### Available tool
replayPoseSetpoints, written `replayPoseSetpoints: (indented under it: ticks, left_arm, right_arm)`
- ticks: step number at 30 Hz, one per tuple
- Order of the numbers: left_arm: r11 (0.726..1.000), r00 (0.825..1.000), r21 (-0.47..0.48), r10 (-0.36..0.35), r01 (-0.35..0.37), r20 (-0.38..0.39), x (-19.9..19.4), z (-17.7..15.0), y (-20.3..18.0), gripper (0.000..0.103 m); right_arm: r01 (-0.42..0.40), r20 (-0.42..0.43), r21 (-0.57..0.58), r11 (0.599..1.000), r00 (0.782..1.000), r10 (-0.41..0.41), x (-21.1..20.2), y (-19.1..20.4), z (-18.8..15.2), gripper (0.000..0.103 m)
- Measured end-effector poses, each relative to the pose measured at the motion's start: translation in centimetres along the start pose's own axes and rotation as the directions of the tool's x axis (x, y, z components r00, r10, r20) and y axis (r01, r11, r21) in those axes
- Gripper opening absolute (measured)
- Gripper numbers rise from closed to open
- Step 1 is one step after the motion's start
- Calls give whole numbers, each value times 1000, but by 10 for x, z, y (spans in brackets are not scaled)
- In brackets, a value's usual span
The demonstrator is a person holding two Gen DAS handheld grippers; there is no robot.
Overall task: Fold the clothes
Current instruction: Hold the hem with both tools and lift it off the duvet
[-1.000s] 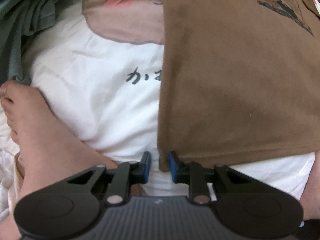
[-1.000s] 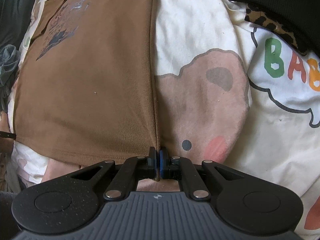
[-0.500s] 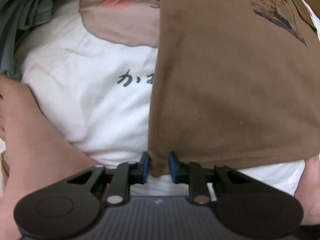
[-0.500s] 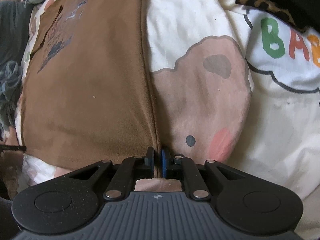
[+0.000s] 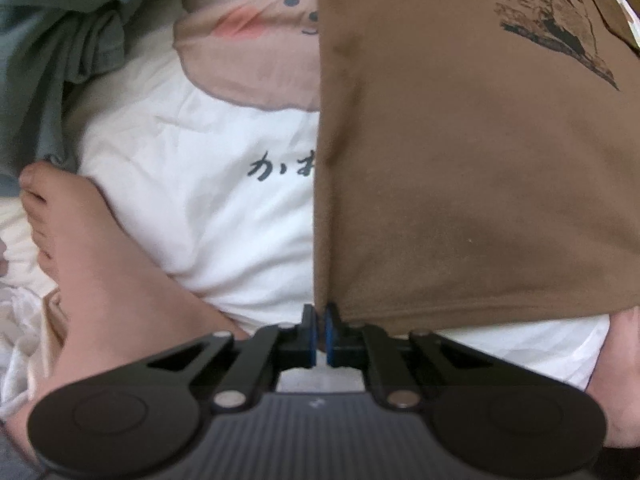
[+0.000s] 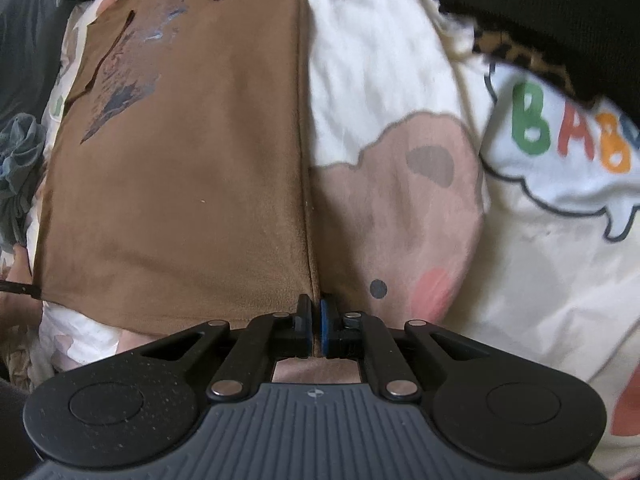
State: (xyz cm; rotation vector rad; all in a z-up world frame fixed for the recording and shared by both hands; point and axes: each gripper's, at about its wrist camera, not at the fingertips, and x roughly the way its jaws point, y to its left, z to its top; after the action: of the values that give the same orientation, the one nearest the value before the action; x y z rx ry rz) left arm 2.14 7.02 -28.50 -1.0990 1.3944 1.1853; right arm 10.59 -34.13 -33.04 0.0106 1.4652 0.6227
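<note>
A brown printed T-shirt (image 5: 472, 160) lies flat on a white cartoon-print bedsheet (image 5: 208, 208), its sides folded in to straight edges. My left gripper (image 5: 320, 330) is shut on the shirt's near left hem corner. In the right wrist view the same shirt (image 6: 180, 180) fills the left half, and my right gripper (image 6: 314, 326) is shut on its near right hem corner. Both corners sit low at the sheet.
A grey-green garment (image 5: 52, 60) is bunched at the far left. A black and leopard-print garment (image 6: 540, 28) lies at the far right. A bare foot (image 5: 92, 248) rests left of my left gripper, another (image 5: 624, 368) at its right.
My left gripper has closed from open onto the shirt's left hem corner. My right gripper stays shut on the right corner. Both views have shifted slightly.
</note>
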Motion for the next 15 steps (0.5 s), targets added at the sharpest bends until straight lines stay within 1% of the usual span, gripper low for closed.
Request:
replayPoseSetpoints:
  ticks: [7, 12, 14, 15]
  left_arm:
    - [1000, 1000, 1, 15, -15, -21, -28, 11, -13, 4]
    - [1000, 998, 7, 24, -24, -50, -33, -28, -10, 4]
    - [1000, 998, 11, 26, -25, -63, -32, -27, -21, 4]
    - [1000, 997, 15, 26, -25, -69, -30, -19, -23, 4]
  right_arm:
    - [13, 44, -16, 1000, 999, -12, -29, 10, 4, 1]
    - [11, 65, -7, 1000, 998, -11, -47, 8, 5, 1]
    - [20, 62, -2, 1000, 998, -20, -49, 10, 6, 1]
    - [23, 60, -2, 1000, 998, -22, -51, 11, 7, 1]
